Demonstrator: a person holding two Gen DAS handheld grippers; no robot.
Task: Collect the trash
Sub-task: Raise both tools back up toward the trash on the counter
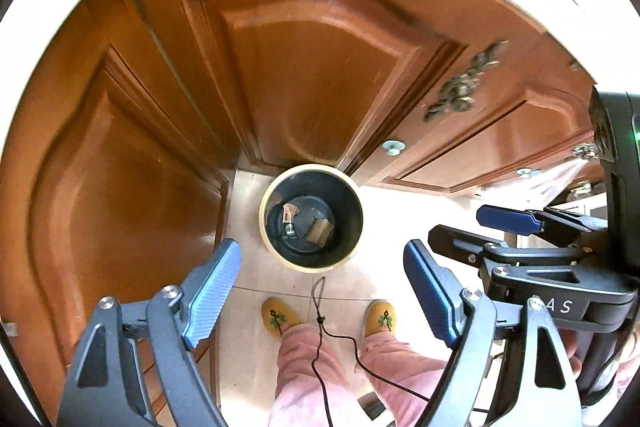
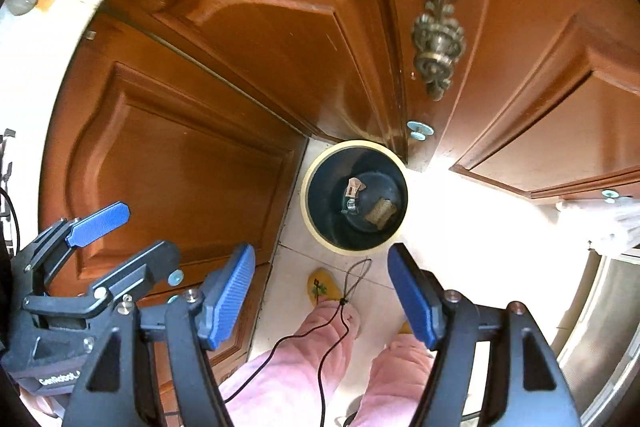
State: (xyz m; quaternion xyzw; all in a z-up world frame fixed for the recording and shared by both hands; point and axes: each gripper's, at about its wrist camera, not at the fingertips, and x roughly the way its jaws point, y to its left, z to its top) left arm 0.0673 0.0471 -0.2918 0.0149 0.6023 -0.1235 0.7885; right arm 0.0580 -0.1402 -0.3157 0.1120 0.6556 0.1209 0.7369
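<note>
I am hovering left gripper (image 1: 322, 293) and right gripper (image 2: 322, 291), both wide, empty, above cream-rimmed dark round bin (image 1: 265, 215) on floor by wooden cabinet doors (image 1: 304, 75). Crumpled paper scrap (image 1: 289, 214) and brown fibrous block (image 1: 320, 231) are lying inside; judging both light, soft — pinching by edges.

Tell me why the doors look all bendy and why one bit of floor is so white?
Both views come through fisheye lenses, so the straight wooden cabinet doors curve around the edges. In the right wrist view, strong light washes out the floor right of the trash bin, hiding its tiles. In the left wrist view the brass door handle is blurred; in the right wrist view it is sharper.
</note>
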